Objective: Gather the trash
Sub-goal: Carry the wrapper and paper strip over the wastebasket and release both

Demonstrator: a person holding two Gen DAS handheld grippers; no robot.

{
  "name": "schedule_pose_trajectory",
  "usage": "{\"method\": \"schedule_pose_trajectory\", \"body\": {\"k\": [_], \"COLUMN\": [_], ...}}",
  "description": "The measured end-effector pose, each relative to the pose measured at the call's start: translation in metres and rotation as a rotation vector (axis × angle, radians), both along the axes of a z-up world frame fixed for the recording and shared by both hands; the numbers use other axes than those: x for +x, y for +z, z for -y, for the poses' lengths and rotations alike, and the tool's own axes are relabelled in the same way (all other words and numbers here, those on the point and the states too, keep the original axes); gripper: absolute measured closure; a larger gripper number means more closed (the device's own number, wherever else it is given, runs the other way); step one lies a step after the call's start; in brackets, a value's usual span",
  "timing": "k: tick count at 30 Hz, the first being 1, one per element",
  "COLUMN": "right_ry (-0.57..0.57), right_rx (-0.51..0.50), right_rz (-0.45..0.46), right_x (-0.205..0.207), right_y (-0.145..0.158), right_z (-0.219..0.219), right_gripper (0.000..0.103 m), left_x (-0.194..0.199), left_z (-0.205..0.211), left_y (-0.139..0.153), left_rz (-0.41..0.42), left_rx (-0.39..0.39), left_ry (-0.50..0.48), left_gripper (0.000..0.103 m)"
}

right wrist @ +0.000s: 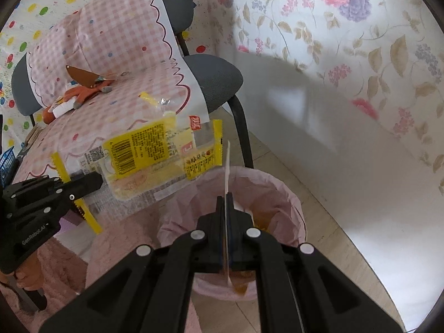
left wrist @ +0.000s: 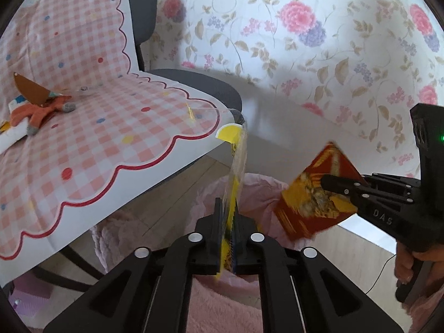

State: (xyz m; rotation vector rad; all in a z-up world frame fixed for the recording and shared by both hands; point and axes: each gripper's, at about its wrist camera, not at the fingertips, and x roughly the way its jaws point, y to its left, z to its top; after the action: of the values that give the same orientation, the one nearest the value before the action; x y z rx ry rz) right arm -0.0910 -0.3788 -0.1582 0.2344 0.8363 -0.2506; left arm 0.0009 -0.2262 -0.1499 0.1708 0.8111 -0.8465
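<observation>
Left gripper (left wrist: pixel 229 216): fingers pressed together on the yellow-and-clear wrapper (right wrist: pixel 155 155), over the bin's near side.
Wrapper axis: in the left wrist view it shows edge-on (left wrist: pixel 236 172), its long axis running up and away from the fingers; in the right wrist view it lies broadside, long axis level, barcode end toward the left gripper (right wrist: pixel 91 183).
Right gripper (right wrist: pixel 226 208): fingers clamped on the red-and-gold packet (left wrist: pixel 316 194), held above the pink-lined trash bin (right wrist: pixel 280 191).
Packet axis: edge-on in its own camera (right wrist: pixel 227 166), a thin white line pointing up and forward; from the left it tilts, one corner high.
Hard to make out: the bin's bottom holds something orange-brown, blurred; wrapper print is too small to read.
Writing: "DAS" on the right gripper's body (left wrist: pixel 383 213), "GenRobot.AI" on the left one.
Farther: chair (right wrist: pixel 216 80) under a pink checked cloth (left wrist: pixel 91 127), an orange soft toy (left wrist: pixel 41 111) on it.
</observation>
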Motion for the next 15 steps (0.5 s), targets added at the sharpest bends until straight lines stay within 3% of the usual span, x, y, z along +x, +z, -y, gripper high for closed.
{"method": "schedule_pose_trajectory", "body": {"k": [3,5,7,8,9,10,15], "right_ry": [-0.016,-0.028,-0.028,-0.028,-0.028,-0.027,-0.036], "right_rx": [-0.019,-0.007,0.001,-0.004,-0.011,-0.017,-0.052], "right_rz": [0.004,0.006,0.016,0.018,0.026,0.035,0.091], "right_x": [0.009,0.012,0.013,0.012,0.012,0.011,0.007], "right_y": [-0.006,-0.008,-0.006,-0.004,-0.001,0.003,0.026], "right_z": [0.007,0.012,0.015,0.016,0.016,0.016,0.013], "right_gripper": [0.101,0.101,0.1,0.089,0.069,0.062,0.06], "left_x": [0.006,0.007,0.006,0.006,0.006,0.007,0.008], "left_z": [0.007,0.009,0.007,0.005,0.002,-0.002,-0.018], "left_y": [-0.002,0.0,0.005,0.008,0.01,0.014,0.03], "left_rz": [-0.019,-0.02,-0.011,-0.003,0.003,0.007,0.013], "left_rx": [-0.002,-0.002,-0.013,-0.018,-0.022,-0.032,-0.083], "left_ry": [-0.011,-0.017,-0.019,-0.018,-0.014,-0.007,0.019], "left_gripper": [0.087,0.073,0.067,0.064,0.063,0.062,0.06]}}
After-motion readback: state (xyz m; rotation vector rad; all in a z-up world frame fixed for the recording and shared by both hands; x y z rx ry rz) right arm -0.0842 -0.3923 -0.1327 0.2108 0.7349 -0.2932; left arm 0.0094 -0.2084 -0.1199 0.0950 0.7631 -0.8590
